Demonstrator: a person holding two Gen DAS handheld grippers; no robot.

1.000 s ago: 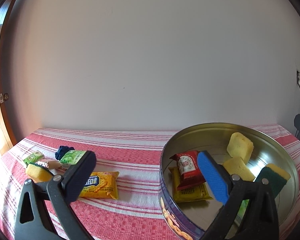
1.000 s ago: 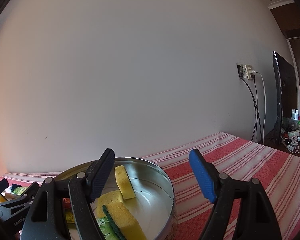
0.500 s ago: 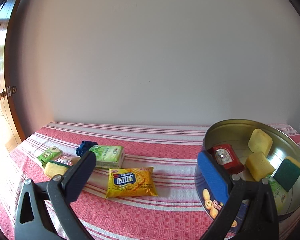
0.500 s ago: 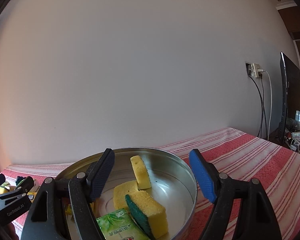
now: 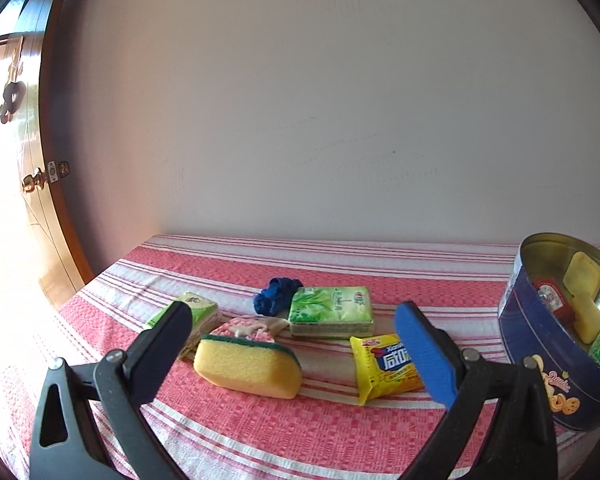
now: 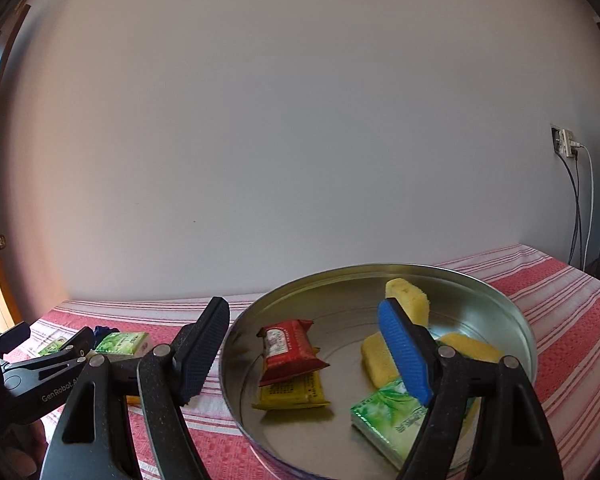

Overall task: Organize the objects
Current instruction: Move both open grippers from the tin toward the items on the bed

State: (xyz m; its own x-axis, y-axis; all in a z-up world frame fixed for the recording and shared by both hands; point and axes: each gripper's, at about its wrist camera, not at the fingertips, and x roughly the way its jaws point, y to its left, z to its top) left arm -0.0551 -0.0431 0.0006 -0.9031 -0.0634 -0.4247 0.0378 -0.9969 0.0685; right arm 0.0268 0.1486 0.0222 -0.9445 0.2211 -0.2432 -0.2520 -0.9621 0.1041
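Three sponges [image 6: 406, 300] in tin [image 6: 516, 320], one sponge [image 5: 248, 368] outside

Wall [image 5: 320, 100]: plain, beyond the claw.
Door [image 5: 16, 200]: far left, brass knob.
Socket [image 6: 565, 142]: upper right, cables hanging.

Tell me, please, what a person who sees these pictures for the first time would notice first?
Probably the big round metal tin on the red striped tablecloth, already holding sponges, a red snack packet and a green tissue pack. Next, the loose pile to its left: a yellow sponge, a yellow snack packet and a larger green tissue pack. The left gripper frames this pile, open and empty.
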